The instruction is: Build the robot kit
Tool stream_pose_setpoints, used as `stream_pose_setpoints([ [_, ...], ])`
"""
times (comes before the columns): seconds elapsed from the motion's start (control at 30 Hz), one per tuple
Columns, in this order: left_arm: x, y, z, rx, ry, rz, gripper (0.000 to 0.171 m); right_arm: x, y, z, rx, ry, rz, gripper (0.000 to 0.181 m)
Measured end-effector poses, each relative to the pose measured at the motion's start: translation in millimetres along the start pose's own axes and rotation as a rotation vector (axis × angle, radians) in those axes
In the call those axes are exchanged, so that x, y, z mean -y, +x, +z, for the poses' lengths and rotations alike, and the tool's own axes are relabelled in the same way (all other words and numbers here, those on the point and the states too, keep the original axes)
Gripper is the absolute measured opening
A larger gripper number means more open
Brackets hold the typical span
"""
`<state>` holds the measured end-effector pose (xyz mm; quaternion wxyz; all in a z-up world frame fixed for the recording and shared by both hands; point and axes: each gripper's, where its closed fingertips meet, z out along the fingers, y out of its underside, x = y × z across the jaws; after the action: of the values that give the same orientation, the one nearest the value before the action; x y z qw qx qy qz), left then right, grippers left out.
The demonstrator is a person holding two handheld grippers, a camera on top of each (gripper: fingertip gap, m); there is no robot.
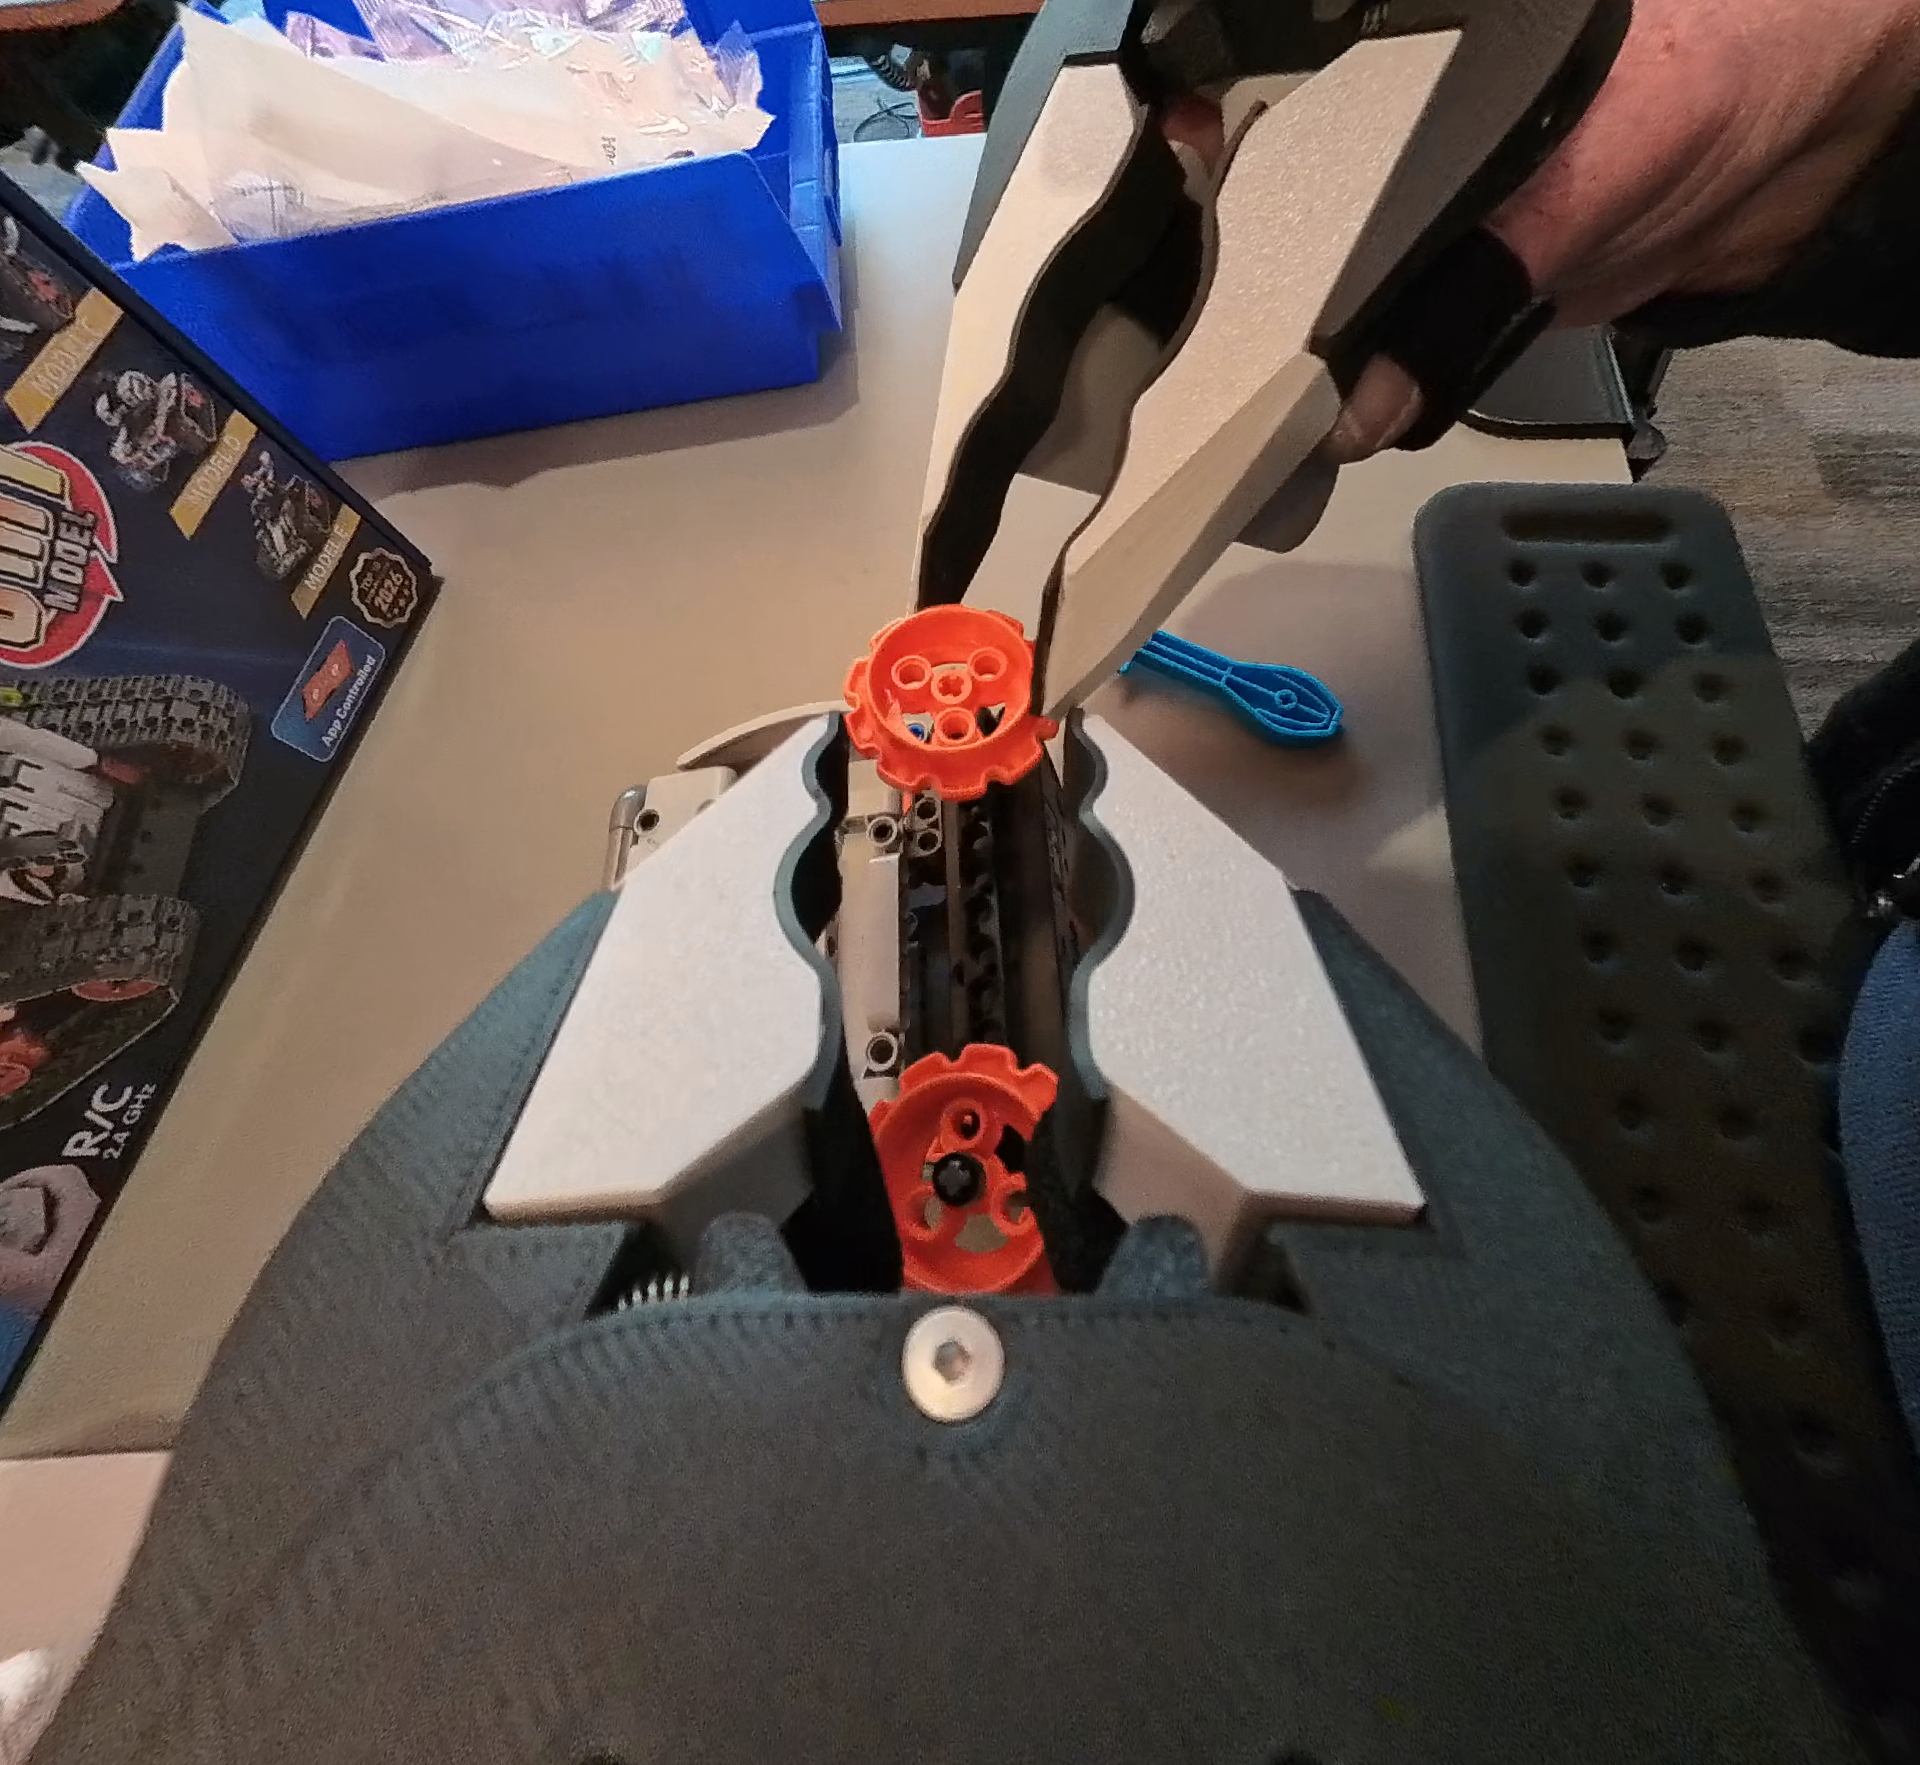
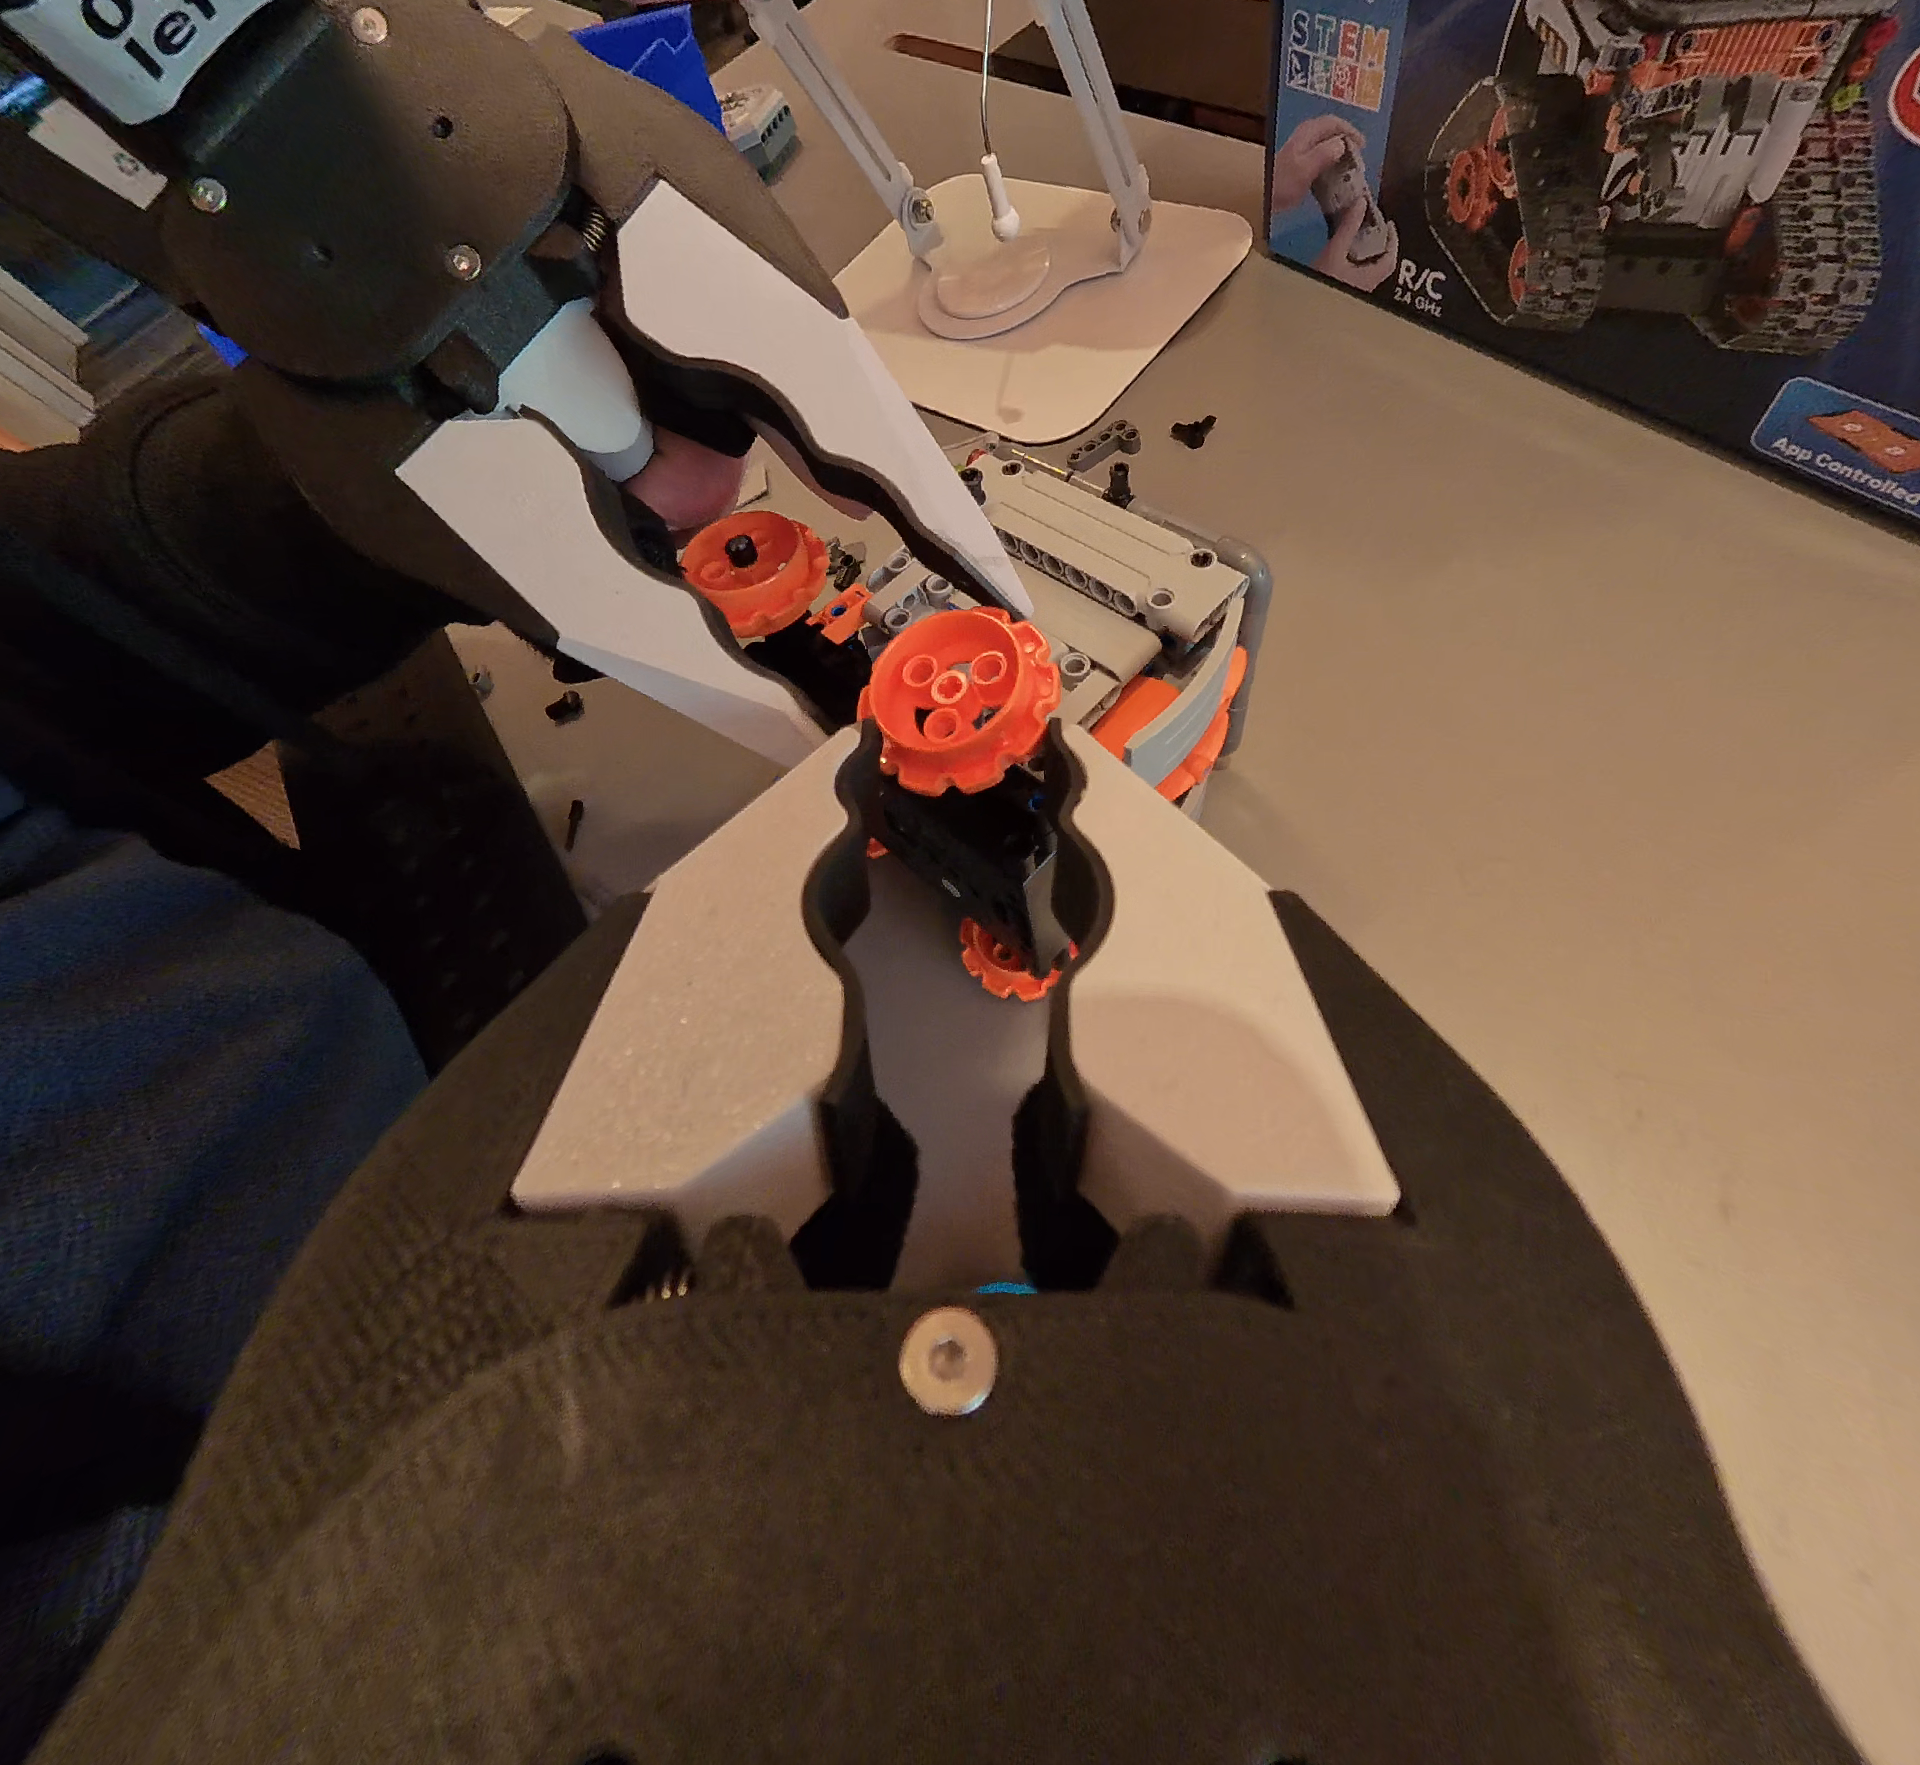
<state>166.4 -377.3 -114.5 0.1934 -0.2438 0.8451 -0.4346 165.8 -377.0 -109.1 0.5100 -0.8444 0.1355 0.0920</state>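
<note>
The left gripper point(image 1: 956, 739) is clamped narrow around a half-built brick model point(image 1: 935, 926), a grey and black frame of studded beams, its fingers pressed on either side of the chassis just above the beige table point(image 1: 623, 572). An orange toothed wheel point(image 1: 961, 1165) sits low between those fingers, pinned on a black axle. The right gripper point(image 1: 987, 666) comes in from above, tips pinched on a second orange sprocket wheel point(image 1: 948, 697) at the far end of the frame; a hand point(image 1: 1683, 136) in a black fingerless glove squeezes its handle. From the right wrist view, the right gripper point(image 2: 961, 759) grips that same sprocket wheel point(image 2: 961, 692) by its rim, face up with its ring of holes showing, and a black bracket point(image 2: 987, 863) with a smaller orange gear point(image 2: 1003, 962) hangs below it between the fingers. The left gripper point(image 2: 914, 666) reaches in from the upper left across the model's long grey beam point(image 2: 1101, 562). A blue plastic tool point(image 1: 1236, 697) lies on the table just beside the right gripper's tip. A blue bin point(image 1: 488, 302) full of clear bags stands behind, the kit's printed box point(image 1: 156, 728) lies to the left, and a white stand point(image 2: 1039, 302) rests near the far edge.
</note>
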Motion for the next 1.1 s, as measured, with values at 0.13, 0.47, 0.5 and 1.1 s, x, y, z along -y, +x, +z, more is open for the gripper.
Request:
stream_pose_setpoints([
  [0.13, -2.2, -0.6, 1.3, -0.022, -0.004, -0.028, 0.040, -1.2, 1.5, 1.8, -0.001, -0.010, 0.012, 0.029],
  [0.47, -3.0, -1.2, 1.0, -0.047, -0.004, -0.042, 0.040, -2.2, 1.2, 3.7, 0.056, 0.009, 0.087, 0.029],
  [0.5, -2.9, -1.1, 0.9, -0.051, -0.005, -0.043, 0.040, -2.4, 0.9, 3.6, 0.067, 0.010, 0.098, 0.029],
  [1.1, -5.8, -2.0, -0.9, -0.071, -0.013, -0.052, 0.039, -2.2, 0.0, 5.9, 0.119, -0.007, 0.089, 0.028],
])
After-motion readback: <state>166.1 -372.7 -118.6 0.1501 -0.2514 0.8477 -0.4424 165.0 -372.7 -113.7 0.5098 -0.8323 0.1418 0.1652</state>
